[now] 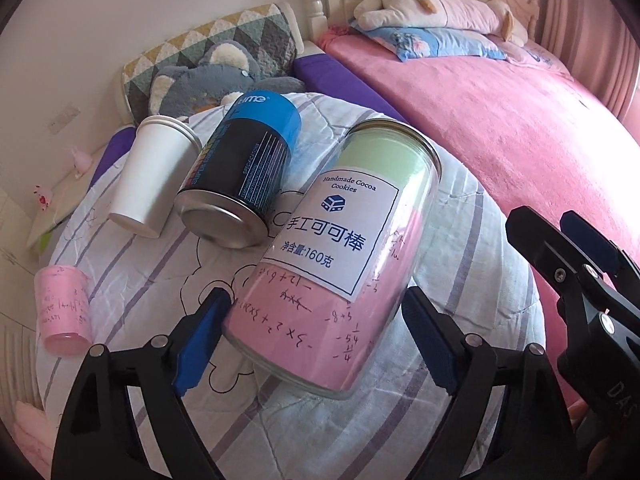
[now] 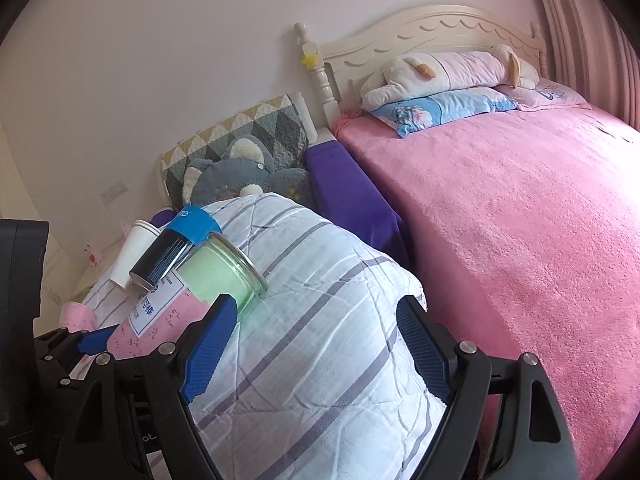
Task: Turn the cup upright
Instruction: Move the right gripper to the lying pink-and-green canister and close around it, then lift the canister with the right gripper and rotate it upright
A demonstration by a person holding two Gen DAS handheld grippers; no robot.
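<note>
A clear jar [image 1: 340,256] with a white cookie label and pink and green paper inside lies on its side on the striped quilt [image 1: 460,216]. My left gripper [image 1: 316,320] is open, its blue pads on either side of the jar's base, apart from it. The jar also shows in the right wrist view [image 2: 212,280]. My right gripper [image 2: 316,324] is open and empty over the quilt, to the right of the jar. A white paper cup [image 1: 154,176] lies on its side at the left. A small pink cup [image 1: 62,312] stands upside down at the far left.
A blue and black can [image 1: 244,172] lies on its side between the white cup and the jar. A grey plush toy [image 1: 216,76] and patterned cushion lie behind. A pink bed [image 2: 520,220] with pillows fills the right. The right gripper shows at the right edge [image 1: 580,264].
</note>
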